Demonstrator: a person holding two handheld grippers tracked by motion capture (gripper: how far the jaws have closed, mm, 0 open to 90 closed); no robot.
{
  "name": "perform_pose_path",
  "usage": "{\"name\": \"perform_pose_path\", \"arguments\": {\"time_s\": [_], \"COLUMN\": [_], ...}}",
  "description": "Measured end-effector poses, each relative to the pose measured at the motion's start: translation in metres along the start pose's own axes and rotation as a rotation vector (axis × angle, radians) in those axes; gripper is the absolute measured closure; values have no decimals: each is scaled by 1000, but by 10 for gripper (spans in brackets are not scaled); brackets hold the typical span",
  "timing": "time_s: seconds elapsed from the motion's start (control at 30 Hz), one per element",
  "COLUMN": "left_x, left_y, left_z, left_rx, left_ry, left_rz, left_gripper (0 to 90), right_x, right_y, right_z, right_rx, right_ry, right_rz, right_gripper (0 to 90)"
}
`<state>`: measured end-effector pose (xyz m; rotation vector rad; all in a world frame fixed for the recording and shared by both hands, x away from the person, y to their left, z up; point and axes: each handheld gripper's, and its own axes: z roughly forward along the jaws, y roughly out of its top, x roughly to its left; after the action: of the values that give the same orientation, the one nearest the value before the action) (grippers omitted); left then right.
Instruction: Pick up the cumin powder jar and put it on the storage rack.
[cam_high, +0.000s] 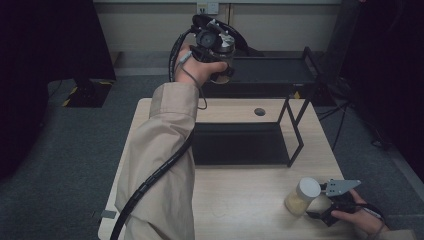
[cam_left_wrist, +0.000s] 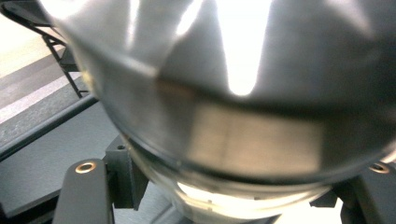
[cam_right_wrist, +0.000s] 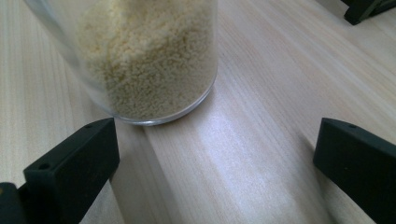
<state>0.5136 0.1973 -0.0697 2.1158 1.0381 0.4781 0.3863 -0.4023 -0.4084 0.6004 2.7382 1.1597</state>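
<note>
Glass jar (cam_high: 223, 56) between left fingers (cam_left_wrist: 84, 196)

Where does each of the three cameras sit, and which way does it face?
High view: above the person's side, looking forward and down on the table and black rack; both sleeved forearms and hands show.
Left gripper view: rides the left gripper, raised over the rack, looking along its jaws at the clear jar clamped between them.
Right gripper view: rides the right gripper, low over the table, facing the jar of yellow grains beyond its open jaws.
Shared: the grain jar shows in the high view too.
</note>
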Motion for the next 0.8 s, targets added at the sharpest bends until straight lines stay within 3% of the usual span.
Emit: {"name": "perform_pose_path", "arguments": {"time_s": [0.27, 0.6, 0.8], "left_x": [3, 10, 11], "left_y": [-1, -6, -6], "left_z": [8, 15, 15], "left_rx": [-6, -22, -7], "left_ry": [27, 28, 45], "left_rz": [-19, -67, -60], "left_gripper": [312, 312, 312], "right_x": [0, 0, 0], "right_y": [0, 0, 0], "right_z": [0, 0, 0], "right_rx": [-1, -1, -1], "right_ry": [0, -1, -1], "right_rz": [0, 0, 1], "right_gripper": [0, 0, 0]}}
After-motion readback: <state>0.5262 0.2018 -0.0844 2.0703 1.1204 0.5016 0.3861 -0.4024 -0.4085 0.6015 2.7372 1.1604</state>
